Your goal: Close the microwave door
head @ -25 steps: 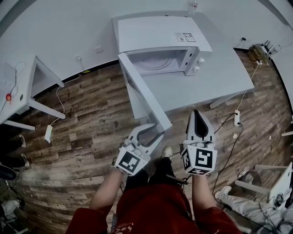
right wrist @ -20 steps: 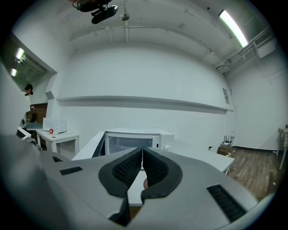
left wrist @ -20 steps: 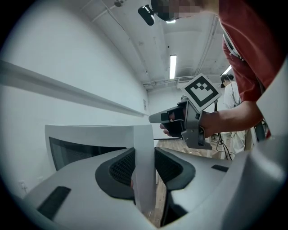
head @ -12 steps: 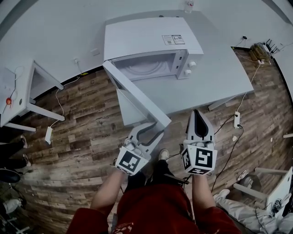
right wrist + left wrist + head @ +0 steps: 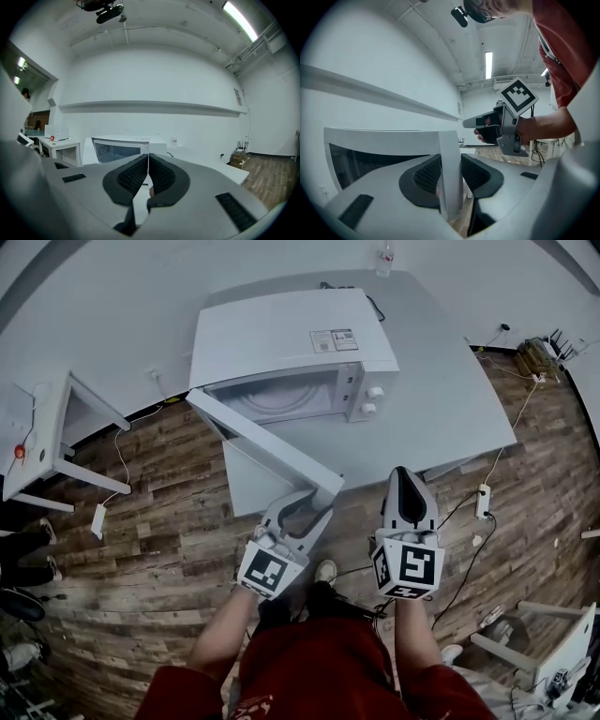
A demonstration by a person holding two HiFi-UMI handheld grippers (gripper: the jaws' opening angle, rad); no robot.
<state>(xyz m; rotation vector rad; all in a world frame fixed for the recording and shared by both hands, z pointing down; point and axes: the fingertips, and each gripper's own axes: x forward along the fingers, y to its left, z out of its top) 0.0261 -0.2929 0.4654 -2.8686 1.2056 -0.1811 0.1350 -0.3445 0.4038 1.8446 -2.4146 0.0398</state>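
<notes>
1. Head view: the white microwave [image 5: 281,334] stands on a grey table [image 5: 450,399] against the wall. Two round knobs sit on its right front panel. Its door [image 5: 262,432] is hinged at the left and stands wide open, reaching out past the table edge over the wood floor [image 5: 159,502]. The left gripper [image 5: 319,502] straddles the door's free end. The right gripper [image 5: 401,474] hovers just beside it, over the table's near edge, touching nothing.
2. Left gripper view: the door's white edge stands upright between the two ribbed pads [image 5: 426,176]. The jaws are fairly wide apart and closed on both faces of the edge. The door's dark window runs off to the left.
3. Right gripper view: the jaws are pressed together with nothing between them. The microwave sits beyond, cavity exposed, door angled out at its left.
</notes>
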